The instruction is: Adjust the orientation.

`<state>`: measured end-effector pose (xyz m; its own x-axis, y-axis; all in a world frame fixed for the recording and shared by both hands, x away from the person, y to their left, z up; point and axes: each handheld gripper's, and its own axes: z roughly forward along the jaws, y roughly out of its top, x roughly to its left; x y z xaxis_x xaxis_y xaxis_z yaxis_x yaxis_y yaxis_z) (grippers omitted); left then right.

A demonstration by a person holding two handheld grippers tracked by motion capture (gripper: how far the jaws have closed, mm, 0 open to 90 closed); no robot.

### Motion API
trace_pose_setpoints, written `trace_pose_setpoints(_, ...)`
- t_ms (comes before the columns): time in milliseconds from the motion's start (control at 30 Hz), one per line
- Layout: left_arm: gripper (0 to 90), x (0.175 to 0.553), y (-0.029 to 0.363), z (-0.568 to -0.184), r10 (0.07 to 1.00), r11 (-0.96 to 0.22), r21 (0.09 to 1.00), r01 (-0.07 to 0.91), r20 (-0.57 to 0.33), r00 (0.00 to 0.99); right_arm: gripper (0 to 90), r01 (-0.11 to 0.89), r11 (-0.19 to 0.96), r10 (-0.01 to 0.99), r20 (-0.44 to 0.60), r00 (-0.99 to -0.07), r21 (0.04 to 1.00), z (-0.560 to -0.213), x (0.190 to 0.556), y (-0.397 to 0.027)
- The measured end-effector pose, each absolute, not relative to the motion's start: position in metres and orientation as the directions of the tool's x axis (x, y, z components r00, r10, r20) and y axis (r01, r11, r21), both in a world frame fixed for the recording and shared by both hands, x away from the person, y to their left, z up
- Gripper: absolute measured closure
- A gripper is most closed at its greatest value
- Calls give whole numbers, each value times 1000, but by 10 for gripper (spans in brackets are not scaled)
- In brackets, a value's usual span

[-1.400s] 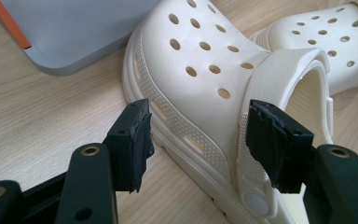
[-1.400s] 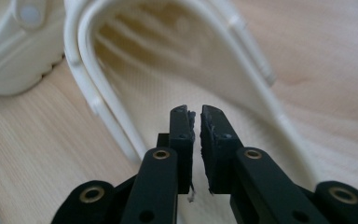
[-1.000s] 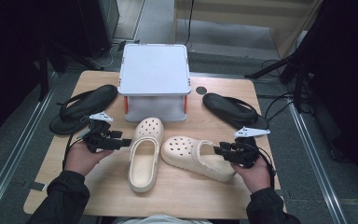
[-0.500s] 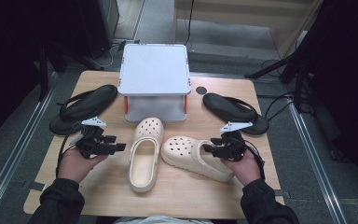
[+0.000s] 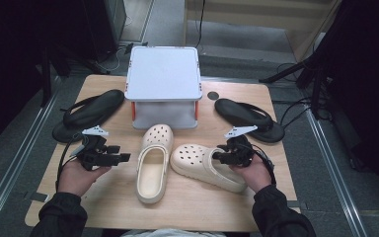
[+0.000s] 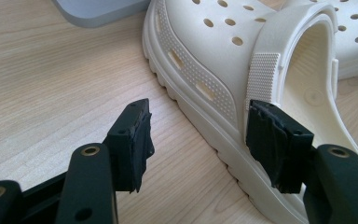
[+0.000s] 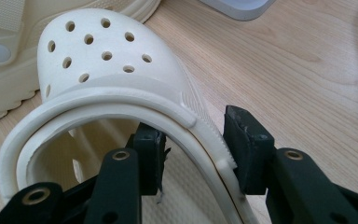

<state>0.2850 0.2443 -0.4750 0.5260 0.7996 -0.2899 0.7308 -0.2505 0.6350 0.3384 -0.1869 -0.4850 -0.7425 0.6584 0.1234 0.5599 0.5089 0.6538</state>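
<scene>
- Our right gripper (image 5: 223, 157) straddles the side wall of the right clog (image 5: 205, 167): one pad inside the opening, one outside. Its jaws have just been closing, yet a gap remains by the outer pad (image 7: 244, 144) — not clamped.
- That clog lies on the desk (image 5: 276, 173), long axis slanting, toe toward the left clog (image 5: 153, 160).
- Our left gripper (image 5: 121, 158) has its jaws apart and empty, just beside the left clog's outer side, level with the strap (image 6: 262, 74).
- We judge the right hand nearer a grip — the wall sits already between its pads.
</scene>
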Motion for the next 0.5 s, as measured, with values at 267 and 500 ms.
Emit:
trace_pose_setpoints(267,408,285,244,-475,800,-243,639,730,-293,524,646,565,510,658,129,-742,649,-484,338,-189)
trace_pose_setpoints(500,507,283,245,-471,788,-236,653,720,-305,534,712,581,490,679,134,-722,649,-480,337,-193)
